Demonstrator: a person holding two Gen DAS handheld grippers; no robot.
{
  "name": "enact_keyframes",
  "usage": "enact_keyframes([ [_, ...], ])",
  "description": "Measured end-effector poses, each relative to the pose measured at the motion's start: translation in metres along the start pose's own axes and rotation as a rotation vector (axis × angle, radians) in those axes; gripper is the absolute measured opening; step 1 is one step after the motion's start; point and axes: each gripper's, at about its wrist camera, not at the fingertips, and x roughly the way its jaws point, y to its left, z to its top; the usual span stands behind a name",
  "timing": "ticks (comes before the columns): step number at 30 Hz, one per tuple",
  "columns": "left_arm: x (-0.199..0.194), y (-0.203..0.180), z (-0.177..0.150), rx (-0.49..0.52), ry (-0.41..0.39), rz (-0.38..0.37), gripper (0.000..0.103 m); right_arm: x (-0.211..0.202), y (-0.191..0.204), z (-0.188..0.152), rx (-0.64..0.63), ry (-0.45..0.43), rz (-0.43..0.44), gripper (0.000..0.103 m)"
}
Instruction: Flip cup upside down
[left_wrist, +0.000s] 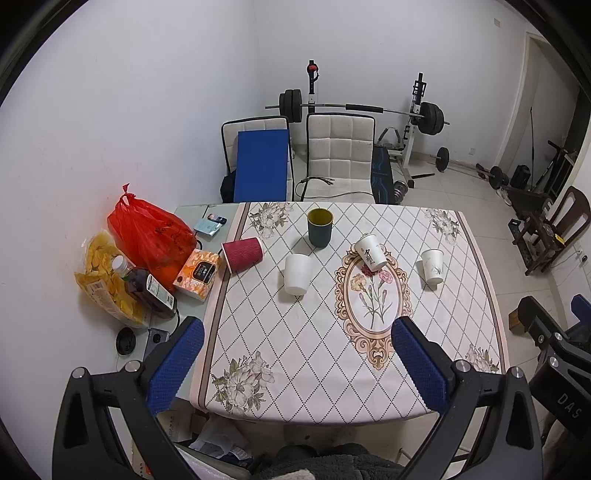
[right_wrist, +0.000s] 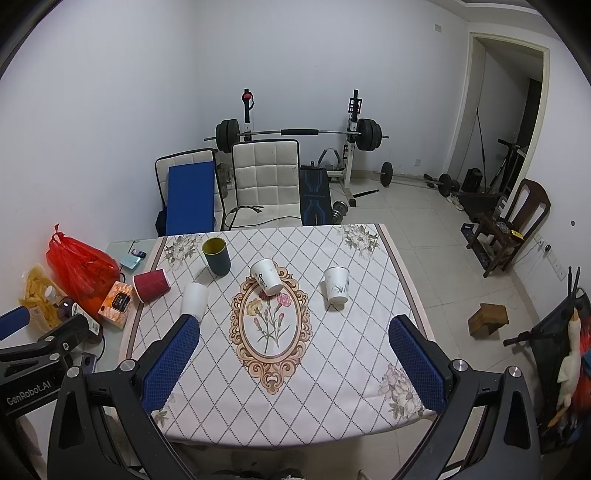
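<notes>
I hold both grippers back from the near edge of the table (left_wrist: 476, 258), above it and well apart from every cup. My left gripper (left_wrist: 297, 354) has its jaws spread wide with nothing between them, and my right gripper (right_wrist: 295, 350) is the same: wide and empty.

Five cups stand on the patterned cloth. The dark green cup (left_wrist: 320, 227) at the far side stands mouth up. The red ribbed cup (left_wrist: 242, 254) near the left border, the lettered paper cup (left_wrist: 370, 252) at the top of the oval flower motif and the small printed cup (left_wrist: 432, 266) to the right all look mouth up too, though the fisheye tilts them. The plain white cup (left_wrist: 297, 274) shows no opening, so I judge it already inverted.

To do the step well, I should pick one upright cup, grip it at mid-wall with light pressure so paper does not crumple, lift clear, roll my wrist fully over, and set the rim flat.

The task does not say which cup, and the small printed cup's rim is hard to read
</notes>
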Motion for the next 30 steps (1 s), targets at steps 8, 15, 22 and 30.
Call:
enact_keyframes([
  [8, 0.008, -0.014, 0.001, -0.013, 0.042, 0.011, 0.103, 0.013, -0.013, -0.010, 0.013, 0.040, 0.026, 0.103],
  [15, 0.069, -0.022, -0.007, -0.053, 0.173, 0.062, 0.103, 0.078, -0.028, -0.036, -0.012, 0.172, 0.058, 0.103],
  [22, 0.141, -0.013, -0.020, -0.066, 0.301, 0.119, 0.103, 0.169, -0.035, -0.078, -0.040, 0.342, 0.050, 0.103],
  [30, 0.226, -0.005, -0.005, -0.007, 0.398, 0.110, 0.103, 0.275, -0.023, -0.126, -0.065, 0.559, 0.030, 0.103],
])
